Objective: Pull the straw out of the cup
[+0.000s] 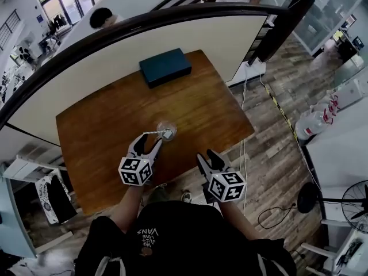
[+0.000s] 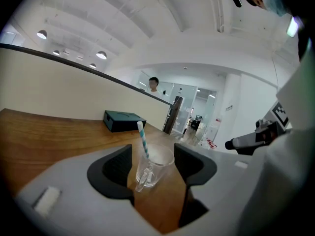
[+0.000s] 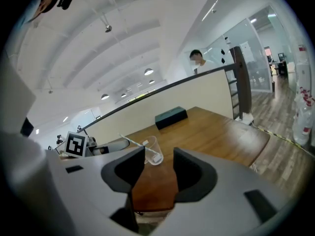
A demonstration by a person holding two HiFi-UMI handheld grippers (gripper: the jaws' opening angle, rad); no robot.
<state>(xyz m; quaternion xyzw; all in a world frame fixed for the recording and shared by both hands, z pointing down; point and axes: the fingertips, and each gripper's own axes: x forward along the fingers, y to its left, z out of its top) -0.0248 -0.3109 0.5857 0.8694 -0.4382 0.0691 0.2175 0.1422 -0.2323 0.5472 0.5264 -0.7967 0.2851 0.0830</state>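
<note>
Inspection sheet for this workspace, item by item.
Surface: wooden table, no spills seen.
Job's things: glass cup with a handle, upright; striped straw in it, leaning.
Clutter: dark teal box near the far edge.
Tools: left tool open, cup in line between its jaws, not clamped; right tool open, empty, at the near edge.
Cables: cables on the floor right of the table.
Surroundings: curved partition behind the table; fan at right.
</note>
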